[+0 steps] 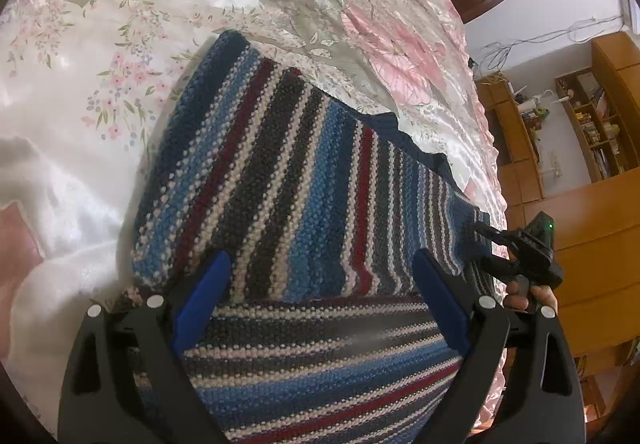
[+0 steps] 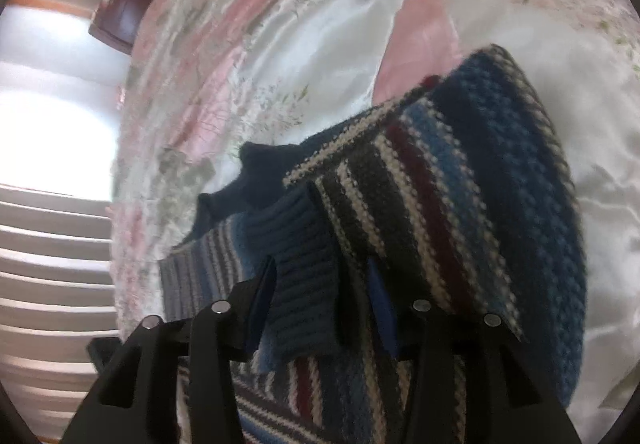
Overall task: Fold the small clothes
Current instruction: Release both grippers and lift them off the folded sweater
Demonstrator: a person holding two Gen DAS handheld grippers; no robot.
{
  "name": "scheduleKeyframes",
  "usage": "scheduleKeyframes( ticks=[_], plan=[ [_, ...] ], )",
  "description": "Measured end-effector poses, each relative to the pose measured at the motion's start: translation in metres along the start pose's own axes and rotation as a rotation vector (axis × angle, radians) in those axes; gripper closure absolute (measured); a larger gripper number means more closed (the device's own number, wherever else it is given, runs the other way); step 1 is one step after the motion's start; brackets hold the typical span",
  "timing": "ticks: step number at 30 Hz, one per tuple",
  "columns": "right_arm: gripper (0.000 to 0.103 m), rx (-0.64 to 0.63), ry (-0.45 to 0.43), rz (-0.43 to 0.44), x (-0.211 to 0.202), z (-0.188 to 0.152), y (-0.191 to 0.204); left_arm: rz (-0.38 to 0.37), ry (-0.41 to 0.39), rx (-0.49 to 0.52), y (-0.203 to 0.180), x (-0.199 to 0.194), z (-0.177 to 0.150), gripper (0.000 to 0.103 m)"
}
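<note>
A striped knit sweater lies across the flowered bedspread, its near part doubled over under the left gripper, and it looks thick and soft, a chunky wool that should drape heavily, hold a fold without springing back, and give plenty of grip, nothing slippery or fragile here, though the satin sheet below may let it slide. Best hold, by my reckoning, is a firm edge: the ribbed cuff or a seam, not the loose middle. The left tongs stand spread wide, blue fingers resting on the knit at either side with nothing pinched between them. Over on the right edge of the bed, the right gripper reaches into the sweater's far corner, a hand behind it; from its own camera the right gripper has its jaws drawn in around the ribbed cuff, pinching that fold of wool, the sleeve lifted across the body
</note>
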State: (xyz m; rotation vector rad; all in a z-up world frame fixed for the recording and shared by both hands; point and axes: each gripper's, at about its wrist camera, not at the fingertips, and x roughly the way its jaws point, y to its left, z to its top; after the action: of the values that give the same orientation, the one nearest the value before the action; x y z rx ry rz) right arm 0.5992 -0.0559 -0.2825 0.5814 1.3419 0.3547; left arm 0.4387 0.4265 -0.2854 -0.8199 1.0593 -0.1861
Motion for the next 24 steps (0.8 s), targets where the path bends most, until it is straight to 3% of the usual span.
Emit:
scheduleKeyframes(
  ticks=[1, 6, 11, 15, 17, 20, 22, 24],
  plan=[
    [0.096, -0.01, -0.004, -0.01, 0.0, 0.001, 0.002, 0.003, 0.002, 0.002, 0.0, 0.001, 0.0, 0.011],
    [0.098, -0.055, -0.055, -0.093, -0.006, -0.006, 0.001, 0.02, 0.016, 0.026, 0.002, 0.01, -0.001, 0.011],
    [0.096, -0.088, -0.076, -0.091, -0.008, -0.012, -0.002, 0.023, 0.034, 0.037, -0.001, 0.01, 0.001, 0.011],
    [0.093, -0.184, -0.232, -0.115, -0.048, -0.032, 0.021, -0.001, 0.007, 0.057, -0.013, -0.007, 0.001, 0.01],
    [0.088, -0.22, -0.188, -0.071, -0.043, -0.043, 0.03, -0.018, 0.005, 0.062, -0.015, -0.01, 0.0, 0.009],
    [0.087, -0.199, -0.109, -0.07, -0.021, -0.048, 0.024, -0.01, 0.032, 0.026, -0.009, -0.003, -0.002, 0.009],
    [0.103, -0.156, -0.09, -0.09, -0.011, -0.048, 0.008, -0.009, 0.054, 0.0, -0.001, 0.003, -0.004, 0.009],
    [0.103, -0.128, -0.095, -0.079, -0.01, -0.047, -0.006, 0.013, 0.058, 0.032, -0.002, 0.006, -0.005, 0.009]
  ],
)
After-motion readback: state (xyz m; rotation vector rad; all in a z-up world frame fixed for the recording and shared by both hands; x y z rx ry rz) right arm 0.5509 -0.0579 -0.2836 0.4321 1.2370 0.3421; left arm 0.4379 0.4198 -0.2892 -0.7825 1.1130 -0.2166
